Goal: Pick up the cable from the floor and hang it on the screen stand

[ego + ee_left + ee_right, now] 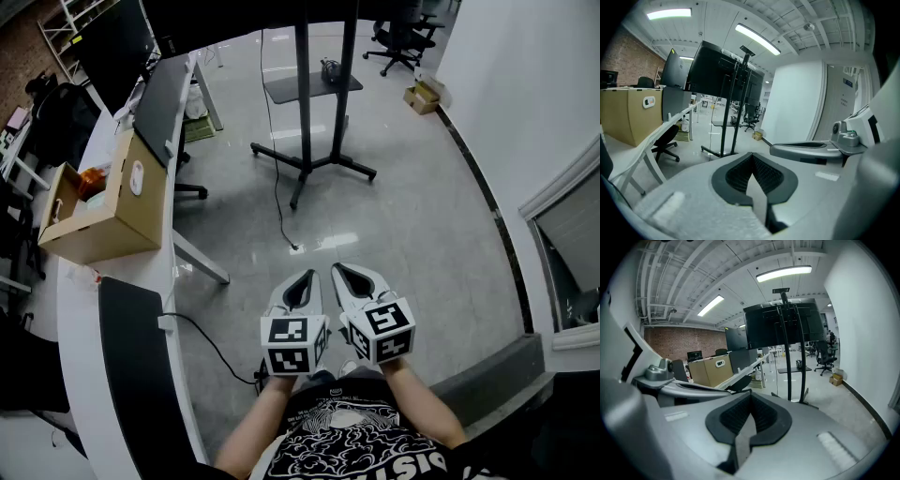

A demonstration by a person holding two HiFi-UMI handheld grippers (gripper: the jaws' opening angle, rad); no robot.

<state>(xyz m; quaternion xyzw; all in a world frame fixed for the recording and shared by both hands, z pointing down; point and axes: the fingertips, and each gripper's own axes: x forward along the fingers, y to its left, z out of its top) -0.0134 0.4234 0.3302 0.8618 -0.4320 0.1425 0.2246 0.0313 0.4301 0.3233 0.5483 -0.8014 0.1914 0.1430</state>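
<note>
A thin black cable (277, 192) runs down from the black screen stand (305, 103) and ends on the grey floor at its plug (293, 247). I hold both grippers side by side low in the head view, well short of the plug. The left gripper (305, 281) is shut with nothing in it, and so is the right gripper (352, 275). In the left gripper view the jaws (752, 157) meet, and the stand (736, 112) rises far ahead. In the right gripper view the shut jaws (750, 397) point toward the stand (790, 357).
A long white desk (169, 234) runs along the left with an open cardboard box (94, 202) and dark monitors. Another black cable (211, 342) trails from the desk to the floor near my feet. Office chairs (398, 37) and a small box (424, 94) stand at the back. A white wall (525, 84) closes the right.
</note>
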